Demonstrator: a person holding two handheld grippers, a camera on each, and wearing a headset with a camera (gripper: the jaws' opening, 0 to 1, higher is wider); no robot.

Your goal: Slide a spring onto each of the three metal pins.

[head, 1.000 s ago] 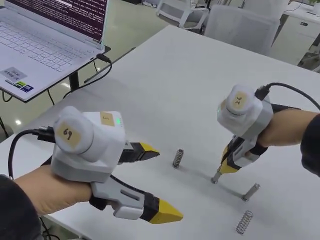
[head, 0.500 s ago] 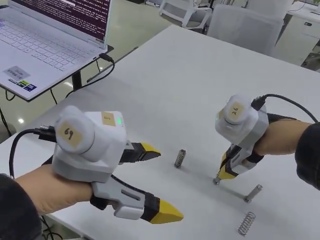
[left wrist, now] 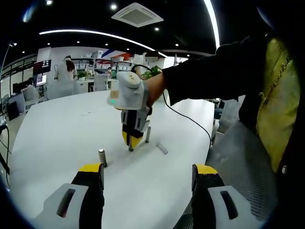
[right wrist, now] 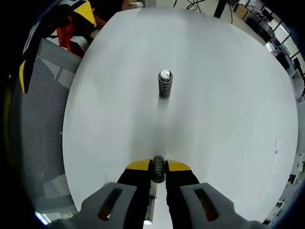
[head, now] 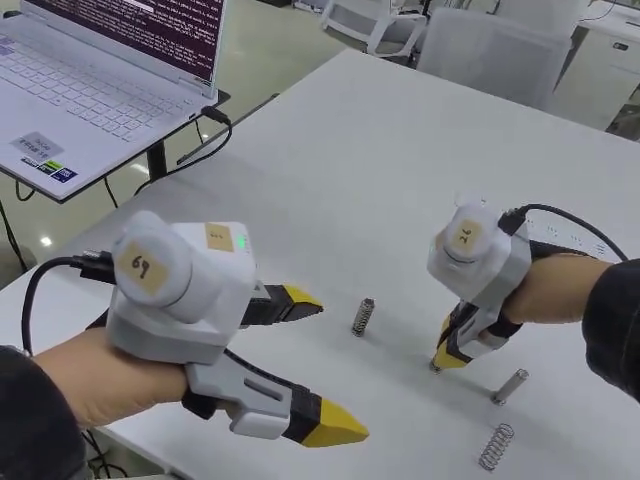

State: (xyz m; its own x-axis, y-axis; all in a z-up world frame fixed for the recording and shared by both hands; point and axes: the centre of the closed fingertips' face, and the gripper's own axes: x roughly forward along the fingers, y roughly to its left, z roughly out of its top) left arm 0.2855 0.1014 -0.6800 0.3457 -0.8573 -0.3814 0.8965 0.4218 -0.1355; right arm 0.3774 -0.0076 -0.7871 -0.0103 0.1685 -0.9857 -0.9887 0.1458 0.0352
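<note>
My right gripper (head: 443, 357) points down at the white table (head: 400, 170), shut on a metal pin with a spring (right wrist: 158, 169) around it. The pin's lower end touches the table. A second pin with a spring on it (head: 362, 316) (right wrist: 165, 84) (left wrist: 102, 156) stands upright between the two grippers. A bare pin (head: 508, 386) (left wrist: 148, 134) lies to the right, and a loose spring (head: 495, 446) (left wrist: 162, 148) lies near the front edge. My left gripper (head: 320, 362) (left wrist: 147, 169) hovers open at the lower left, its jaws wide apart and holding nothing. It points toward the right gripper (left wrist: 131, 140).
An open laptop (head: 100, 90) sits on a stand at the upper left, with a black cable (head: 205, 135) running by the table's edge. Office chairs (head: 480, 50) stand behind the table. A black cable (head: 580, 225) trails from the right gripper.
My right gripper has sunk a little and stands steeper, so less of the pin shows below its tips. The left gripper has stayed still and open.
</note>
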